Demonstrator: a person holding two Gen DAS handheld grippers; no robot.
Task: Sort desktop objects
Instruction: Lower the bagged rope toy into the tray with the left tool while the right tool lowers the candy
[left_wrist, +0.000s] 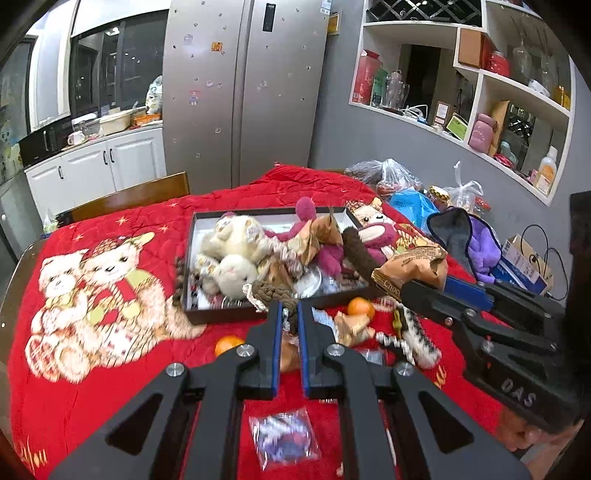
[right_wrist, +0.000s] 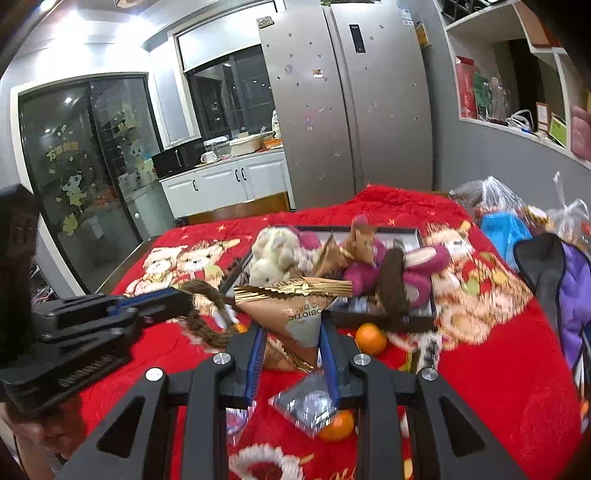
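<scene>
My left gripper (left_wrist: 288, 314) is shut on a brown braided rope toy (left_wrist: 275, 293) with a white cord, held just in front of the dark tray (left_wrist: 190, 258). In the right wrist view the left gripper (right_wrist: 184, 300) comes in from the left with the rope toy (right_wrist: 205, 317) hanging from it. My right gripper (right_wrist: 291, 332) is shut on a tan pyramid snack bag (right_wrist: 295, 306) with a gold crimped top. The left wrist view shows the right gripper (left_wrist: 404, 290) and the snack bag (left_wrist: 413, 262) at the tray's right end. White and pink plush toys (left_wrist: 229, 254) fill the tray.
On the red bear-print blanket (left_wrist: 92, 332) lie oranges (left_wrist: 360, 306) (right_wrist: 369, 338), clear packets (left_wrist: 284, 435) (right_wrist: 310, 402) and a spotted toy (left_wrist: 413, 332). Plastic bags (left_wrist: 388, 177) and a purple cloth (left_wrist: 480, 247) crowd the right side. A wooden chair (left_wrist: 140, 195) stands behind the table.
</scene>
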